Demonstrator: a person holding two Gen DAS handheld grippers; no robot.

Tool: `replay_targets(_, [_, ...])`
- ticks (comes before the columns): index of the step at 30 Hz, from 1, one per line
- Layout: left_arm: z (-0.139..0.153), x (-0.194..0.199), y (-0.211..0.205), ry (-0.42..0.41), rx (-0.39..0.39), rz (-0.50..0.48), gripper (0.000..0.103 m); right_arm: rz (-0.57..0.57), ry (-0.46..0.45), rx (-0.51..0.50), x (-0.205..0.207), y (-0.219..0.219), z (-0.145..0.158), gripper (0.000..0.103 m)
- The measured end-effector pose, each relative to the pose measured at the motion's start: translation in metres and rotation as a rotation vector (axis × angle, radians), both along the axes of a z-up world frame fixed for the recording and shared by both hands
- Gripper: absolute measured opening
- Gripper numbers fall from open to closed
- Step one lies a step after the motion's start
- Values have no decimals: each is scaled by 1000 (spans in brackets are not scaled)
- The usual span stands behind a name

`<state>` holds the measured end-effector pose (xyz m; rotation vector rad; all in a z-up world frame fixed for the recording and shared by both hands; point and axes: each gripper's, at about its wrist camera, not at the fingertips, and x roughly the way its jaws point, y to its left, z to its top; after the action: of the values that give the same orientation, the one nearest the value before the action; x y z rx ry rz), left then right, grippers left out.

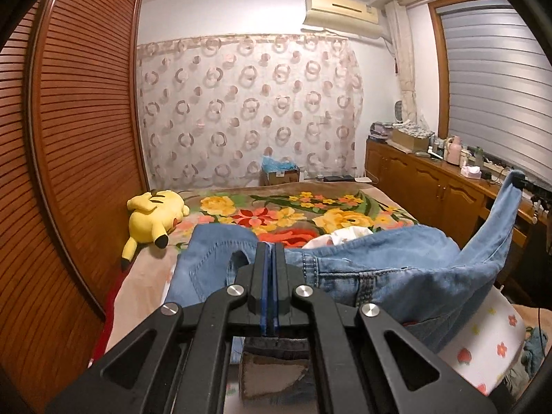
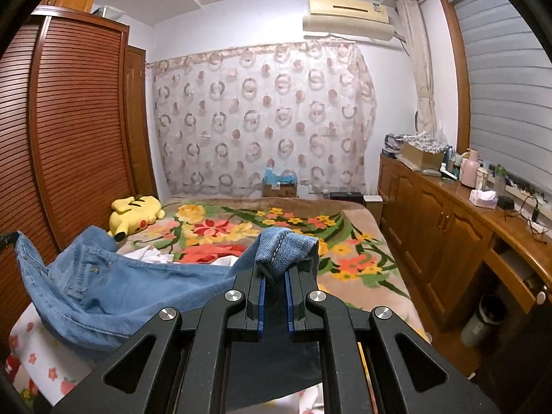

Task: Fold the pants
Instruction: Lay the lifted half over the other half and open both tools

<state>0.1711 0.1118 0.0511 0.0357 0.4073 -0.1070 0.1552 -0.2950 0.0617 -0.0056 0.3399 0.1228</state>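
Light blue denim pants (image 1: 379, 269) hang stretched above the bed between my two grippers. In the left wrist view my left gripper (image 1: 270, 246) is shut, its fingers pressed together on an edge of the denim, with more fabric hanging below it. The right gripper (image 1: 519, 181) shows far right, holding up the other end. In the right wrist view my right gripper (image 2: 275, 269) is shut on a bunched fold of the pants (image 2: 120, 286), which sag in a curve to the left. There the left gripper (image 2: 8, 238) pinches the far corner.
Below lies a bed with a flowered blanket (image 1: 310, 214). On it are a yellow plush toy (image 1: 155, 217), white garments (image 1: 345, 234) and a white flower-print cloth (image 1: 490, 345). A slatted wardrobe (image 1: 79, 138) stands left. Right are a cluttered wooden cabinet (image 2: 448, 227) and a bin (image 2: 483, 317).
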Motion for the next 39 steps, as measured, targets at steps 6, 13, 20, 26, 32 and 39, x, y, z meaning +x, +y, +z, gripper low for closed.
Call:
replay_targets(6, [7, 45, 2, 12, 9, 12, 2, -12, 23, -2, 39, -2, 0, 8])
replay_targets(13, [-12, 111, 7, 76, 32, 49, 2, -10, 99, -44, 105, 8, -5, 8])
replay_targets(20, [-35, 157, 8, 127, 44, 83, 2, 7, 194, -77, 175, 20, -24, 8])
replay_targets(26, [-58, 187, 10, 186, 60, 99, 2, 26, 267, -70, 212, 18, -32, 8])
replay_targets(32, [-69, 193, 9, 212, 62, 89, 2, 38, 308, -71, 235, 17, -35, 8])
replay_targets(39, [-59, 182, 8, 200, 34, 55, 7, 28, 330, -53, 232, 14, -28, 14])
